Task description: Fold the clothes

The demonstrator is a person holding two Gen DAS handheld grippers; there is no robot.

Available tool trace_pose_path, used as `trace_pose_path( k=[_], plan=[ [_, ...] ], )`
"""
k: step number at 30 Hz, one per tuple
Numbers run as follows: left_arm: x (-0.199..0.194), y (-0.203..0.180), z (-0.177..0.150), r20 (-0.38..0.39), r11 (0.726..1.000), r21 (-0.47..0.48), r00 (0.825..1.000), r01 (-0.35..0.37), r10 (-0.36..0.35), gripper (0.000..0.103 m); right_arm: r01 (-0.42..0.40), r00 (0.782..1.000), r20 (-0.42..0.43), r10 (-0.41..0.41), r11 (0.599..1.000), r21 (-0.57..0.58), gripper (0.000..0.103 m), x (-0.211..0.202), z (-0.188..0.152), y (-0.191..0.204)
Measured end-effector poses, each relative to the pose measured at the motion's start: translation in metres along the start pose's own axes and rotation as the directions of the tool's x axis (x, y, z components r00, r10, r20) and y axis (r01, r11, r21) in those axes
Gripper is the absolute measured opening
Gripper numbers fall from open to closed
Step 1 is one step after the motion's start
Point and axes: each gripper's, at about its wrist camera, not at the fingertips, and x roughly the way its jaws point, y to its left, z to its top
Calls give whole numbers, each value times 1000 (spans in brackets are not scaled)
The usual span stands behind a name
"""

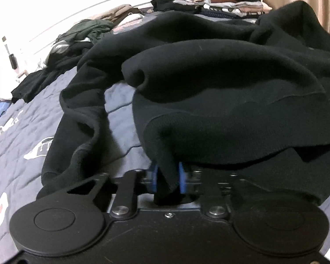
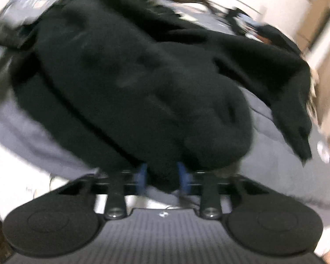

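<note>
Left wrist view: left gripper [image 1: 167, 180], blue pads nearly together, pinches ribbed hem of black sweatshirt [image 1: 209, 92] low centre, likely to lift edge for fold. Sweatshirt sprawls across navy quilt [image 1: 22, 127]. Folded stack [image 1: 228, 2] sits upper right, unfolded heap [image 1: 92, 28] upper left; neither clear in other view. Right wrist view, blurred: right gripper [image 2: 162, 177] likewise clamps dark fabric low centre; sleeve [image 2: 297, 118] trails toward right edge.
</note>
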Motion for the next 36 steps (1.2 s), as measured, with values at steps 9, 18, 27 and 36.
trace_pose_path(
  k=[9,18,27,36],
  plan=[
    [-80,32,2,202,972,-186,974,141,-103,6,-72,971,240,-7,945,318,9,-56,11,-53],
    [-209,53,-5,366,968,-155,922,195,-127,5,-207,863,505,13,921,330,0,-163,35,-83],
    [-192,21,-35,26,989,-60,991,132,-130,6,-144,931,361,50,960,240,0,-156,42,-106],
    [-201,62,-35,106,963,-237,989,126,-103,53,-371,893,376,249,879,299,12,-99,65,-77]
  ],
)
